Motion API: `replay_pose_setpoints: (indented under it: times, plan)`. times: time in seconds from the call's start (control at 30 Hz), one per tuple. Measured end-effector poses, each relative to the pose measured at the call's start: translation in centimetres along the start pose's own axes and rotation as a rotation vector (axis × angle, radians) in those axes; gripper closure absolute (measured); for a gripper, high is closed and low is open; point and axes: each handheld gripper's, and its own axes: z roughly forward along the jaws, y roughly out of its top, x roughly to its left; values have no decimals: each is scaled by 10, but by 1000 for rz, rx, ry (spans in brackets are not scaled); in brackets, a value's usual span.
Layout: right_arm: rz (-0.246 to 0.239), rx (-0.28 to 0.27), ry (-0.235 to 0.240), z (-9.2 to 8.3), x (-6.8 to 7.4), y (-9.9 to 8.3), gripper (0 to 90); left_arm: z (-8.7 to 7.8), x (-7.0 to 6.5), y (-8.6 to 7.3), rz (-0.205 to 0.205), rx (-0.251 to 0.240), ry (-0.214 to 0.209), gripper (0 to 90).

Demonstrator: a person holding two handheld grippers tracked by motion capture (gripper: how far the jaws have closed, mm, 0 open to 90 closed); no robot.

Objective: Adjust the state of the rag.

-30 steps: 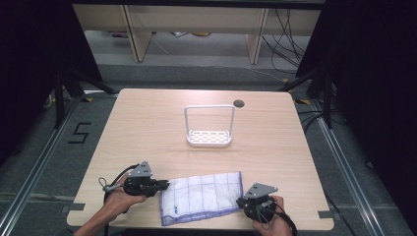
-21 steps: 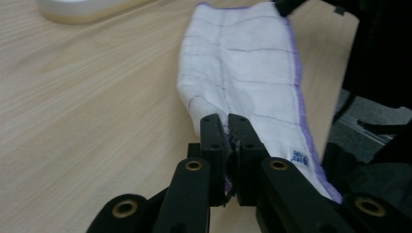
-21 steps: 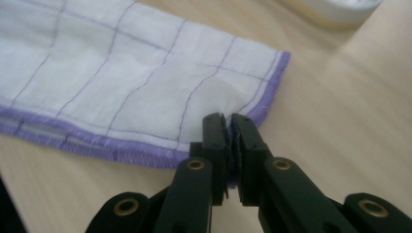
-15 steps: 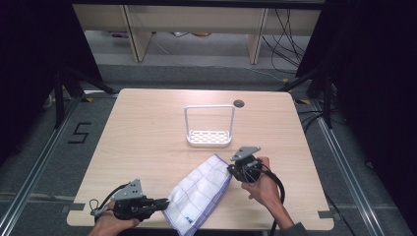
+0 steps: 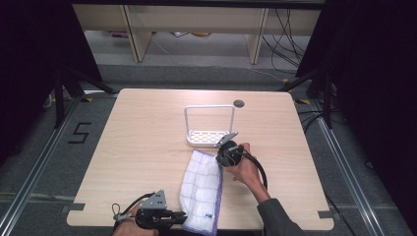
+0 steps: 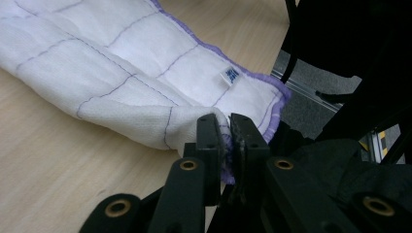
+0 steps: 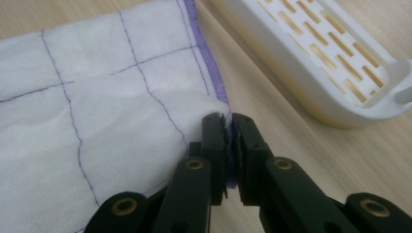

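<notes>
A white quilted cloth (image 5: 202, 189) with a purple hem lies lengthwise on the table, from the front edge toward the white rack (image 5: 209, 137). At the front edge, my left gripper (image 5: 183, 216) pinches the cloth's near corner (image 6: 136, 73). Its jaws (image 6: 227, 131) have just been opening a little, with the hem still pressed between them. My right gripper (image 5: 221, 157) is shut on the far corner of the cloth (image 7: 97, 111), hem clamped between the jaws (image 7: 228, 128), just beside the rack's slotted base (image 7: 311, 63).
The wooden table (image 5: 137, 147) has a round cable hole (image 5: 239, 103) behind the rack. Past the table's right front corner are a metal floor rail and dark cloth (image 6: 340, 92). Shelving legs and cables stand beyond the far edge.
The right gripper carried its corner away from the front edge and leftward up to the rack. The left gripper drew back to the front edge. The cloth swung from crosswise to lengthwise.
</notes>
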Motion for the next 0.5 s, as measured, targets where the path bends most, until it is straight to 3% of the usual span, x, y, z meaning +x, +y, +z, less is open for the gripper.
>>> replay_pose_setpoints:
  times: [0.07, 0.1, 0.2, 0.23, 0.3, 0.33, 0.5]
  plan:
    - [5, 1, -9, 1, -2, 0, 817, 2, -3, -1, -21, 4, -15, 784]
    - [24, -12, -13, 1, -2, -1, 771, 2, -2, -1, -9, 5, -23, 766]
    - [35, -7, -92, -6, -5, -2, 700, -2, -2, -2, -38, 0, -34, 666]
    - [48, -15, -97, -8, -6, -3, 667, -4, -1, -1, -38, -3, -37, 638]
    - [95, -36, -100, -15, -10, -7, 635, -11, 3, 2, -20, -6, -15, 562]
    - [108, -46, -109, -17, -11, -9, 617, -15, 4, 3, -43, -24, -15, 530]
    - [166, -97, -105, -28, -15, -18, 556, -30, 23, 17, -59, -75, 51, 482]
